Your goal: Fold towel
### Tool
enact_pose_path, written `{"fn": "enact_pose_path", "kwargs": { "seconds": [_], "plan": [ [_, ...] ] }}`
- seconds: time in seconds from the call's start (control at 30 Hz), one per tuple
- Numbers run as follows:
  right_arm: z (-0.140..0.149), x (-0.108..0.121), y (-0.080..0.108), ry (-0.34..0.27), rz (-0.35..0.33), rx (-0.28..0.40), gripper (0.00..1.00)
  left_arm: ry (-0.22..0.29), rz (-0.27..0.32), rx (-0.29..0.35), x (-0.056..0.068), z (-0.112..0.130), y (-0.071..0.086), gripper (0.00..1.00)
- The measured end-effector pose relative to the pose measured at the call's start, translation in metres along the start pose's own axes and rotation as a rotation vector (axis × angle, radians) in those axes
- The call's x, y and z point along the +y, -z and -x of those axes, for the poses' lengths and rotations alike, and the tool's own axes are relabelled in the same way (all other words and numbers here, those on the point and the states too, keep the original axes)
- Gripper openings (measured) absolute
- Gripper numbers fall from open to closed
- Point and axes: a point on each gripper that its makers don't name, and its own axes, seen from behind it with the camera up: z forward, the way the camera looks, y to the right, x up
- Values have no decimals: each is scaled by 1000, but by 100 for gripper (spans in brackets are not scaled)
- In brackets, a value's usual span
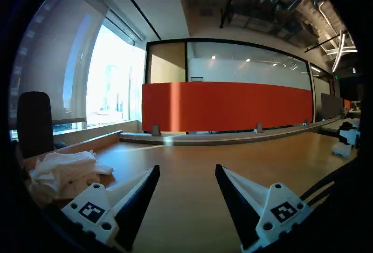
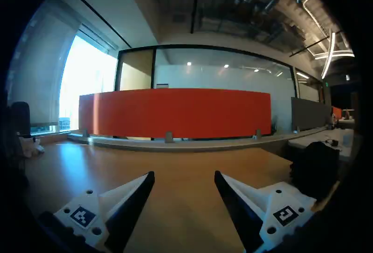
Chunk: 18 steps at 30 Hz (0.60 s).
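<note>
A crumpled white towel point(image 1: 65, 171) lies in a heap on the wooden table point(image 1: 196, 160), at the left of the left gripper view. My left gripper point(image 1: 187, 169) hovers low over the table to the right of the heap, open, with nothing between its fingers. In the right gripper view a small white bundle point(image 2: 30, 147) lies far off at the left edge of the table point(image 2: 186, 169); it may be the same towel. My right gripper point(image 2: 184, 174) is open too, over bare wood.
An orange partition point(image 1: 228, 106) closes off the far edge of the table. A dark chair back point(image 1: 35, 122) stands behind the towel. A black bag point(image 2: 314, 169) sits at the right of the right gripper view. White items point(image 1: 347, 143) lie far right.
</note>
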Motion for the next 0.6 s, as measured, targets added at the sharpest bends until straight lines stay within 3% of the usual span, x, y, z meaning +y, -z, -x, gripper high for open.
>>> {"fn": "enact_pose_path", "kwargs": {
  "seconds": [0.6],
  "plan": [
    [-1,-1,1,0,0,0,99,0,0,0,0,1,1,87]
  ]
}}
